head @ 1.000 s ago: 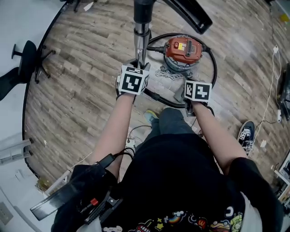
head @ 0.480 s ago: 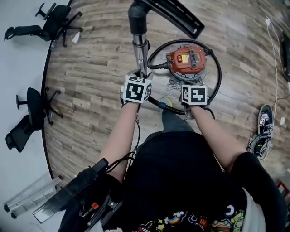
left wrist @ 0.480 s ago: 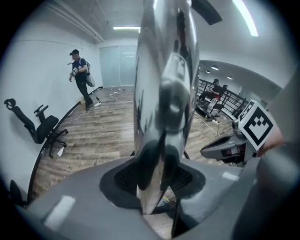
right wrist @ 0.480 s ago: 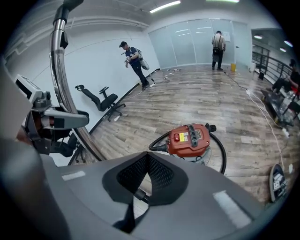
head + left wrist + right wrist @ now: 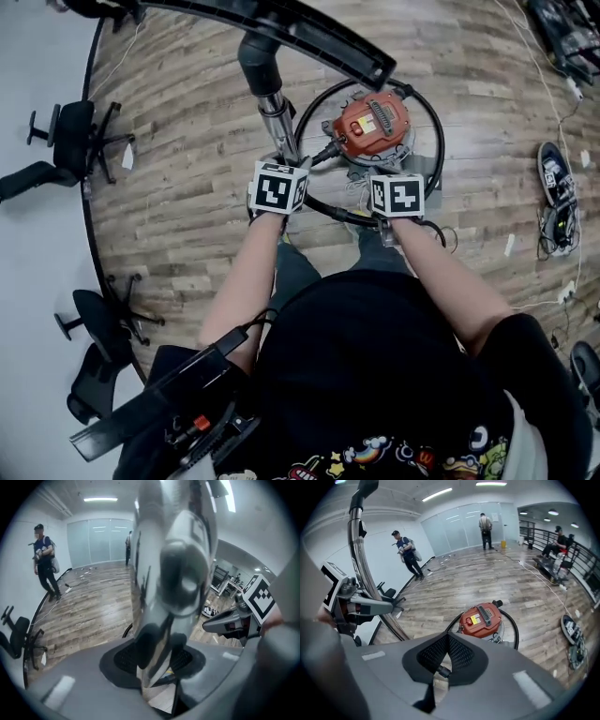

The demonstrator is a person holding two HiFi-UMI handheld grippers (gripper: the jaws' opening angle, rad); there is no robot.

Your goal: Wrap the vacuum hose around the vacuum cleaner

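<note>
Both grippers have kept their holds over the last second, but the person has turned a little, and the wand (image 5: 278, 117) now leans up and to the left, away from the vacuum (image 5: 373, 122).

The left gripper (image 5: 157, 660) has its fingers (image 5: 123, 658) closed on the wand's shiny metal tube, which fills most of that gripper's view. From there the tube rises to a black elbow and a long black floor head (image 5: 309, 37) held off the floor.

The right gripper (image 5: 442, 667) sits just beside the left one, nearer the person. Its fingers (image 5: 461, 656) are clamped on the black hose (image 5: 515, 630), with a short stub of hose showing between the pads.

The red vacuum stands on the wood floor (image 5: 187, 187) just ahead of both grippers. The hose runs from its body up and around it in a loose ring that lies apart from the casing, then comes back to the right gripper. A further stretch of it crosses low between the two grippers.

Black office chairs (image 5: 70, 141) stand well off to the left. In the right gripper view, a person in a cap (image 5: 408, 552) walks at the far side of the room.
</note>
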